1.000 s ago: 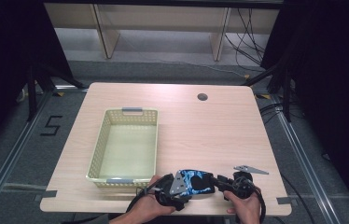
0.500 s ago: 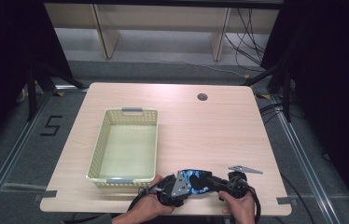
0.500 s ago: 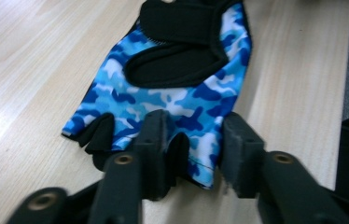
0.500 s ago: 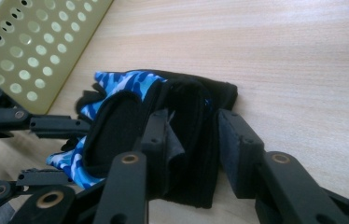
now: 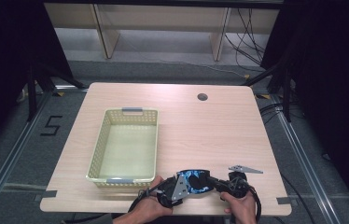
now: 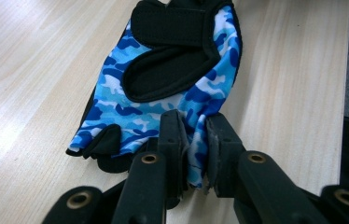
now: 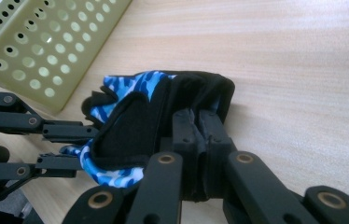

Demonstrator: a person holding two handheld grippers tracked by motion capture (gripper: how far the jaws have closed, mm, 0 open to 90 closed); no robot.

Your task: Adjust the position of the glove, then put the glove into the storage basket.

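High view: worktop (image 5: 238,130) of pale wood, near edge toward the person.

Item 1, glove (image 5: 195,182): fingerless, blue camouflage print with black palm patch and black strap. Lies at the near edge of the worktop, just beside the basket's near right corner, stretched between the two grippers.

Item 2, left gripper (image 6: 192,140): its jaws have just been closing and now pinch a fold of the blue fabric at one end of the glove, narrow, cloth between the pads.

Item 3, right gripper (image 7: 196,128): its jaws have likewise just been closing and are clamped on the black cuff end, near shut with the fabric bunched between them. The left gripper's jaws appear at the left of the right gripper view, on the opposite end.

Item 4, basket (image 5: 99,149): pale yellow, perforated walls, nothing inside it, open side up on the left half of the worktop.

Note: holding at both ends likely serves to lift the limp glove without it drooping or folding; the basket close by looks the probable destination.
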